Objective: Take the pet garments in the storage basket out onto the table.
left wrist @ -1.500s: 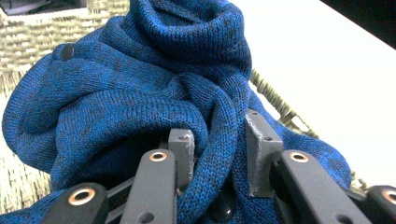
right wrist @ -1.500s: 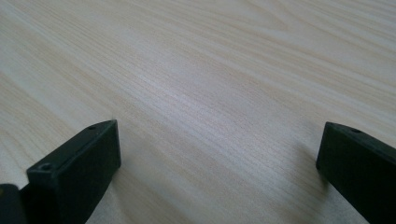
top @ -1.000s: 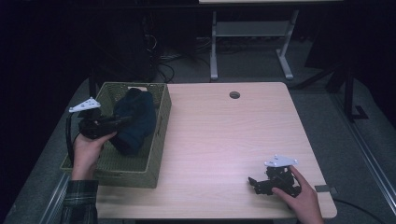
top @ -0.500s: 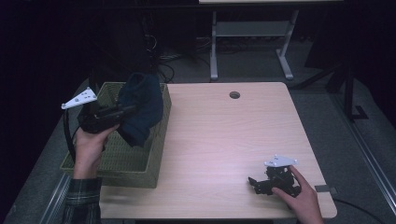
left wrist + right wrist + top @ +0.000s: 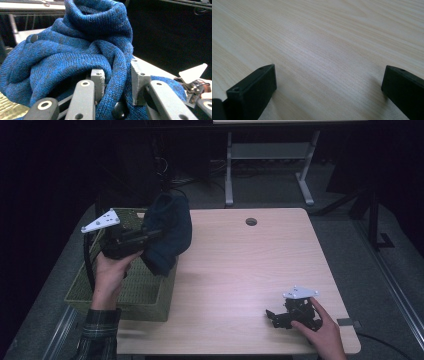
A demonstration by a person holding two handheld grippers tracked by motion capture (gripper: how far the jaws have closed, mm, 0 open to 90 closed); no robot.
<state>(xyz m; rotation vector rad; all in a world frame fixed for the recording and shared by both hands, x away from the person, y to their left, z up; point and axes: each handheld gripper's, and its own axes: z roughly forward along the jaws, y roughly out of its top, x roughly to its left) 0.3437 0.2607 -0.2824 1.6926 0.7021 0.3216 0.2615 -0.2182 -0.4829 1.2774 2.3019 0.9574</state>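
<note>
A dark blue knitted garment (image 5: 169, 231) hangs bunched above the right rim of a green woven basket (image 5: 131, 290) at the table's left edge. My left gripper (image 5: 150, 236) is shut on the garment; in the left gripper view a fold of blue knit (image 5: 75, 52) is pinched between its grey pads (image 5: 98, 80). My right gripper (image 5: 272, 316) rests low on the wooden table (image 5: 240, 265) near the front right corner. It is open, and bare wood (image 5: 324, 57) lies between its two black jaws.
A round cable hole (image 5: 251, 222) sits near the table's far edge. A white desk frame (image 5: 270, 155) stands on the floor behind the table. The other hand and its gripper (image 5: 195, 82) show at the right of the left gripper view.
My left gripper has lifted the blue garment up out of the basket and carried it to the right, over the basket's rim. The right gripper has stayed put.
</note>
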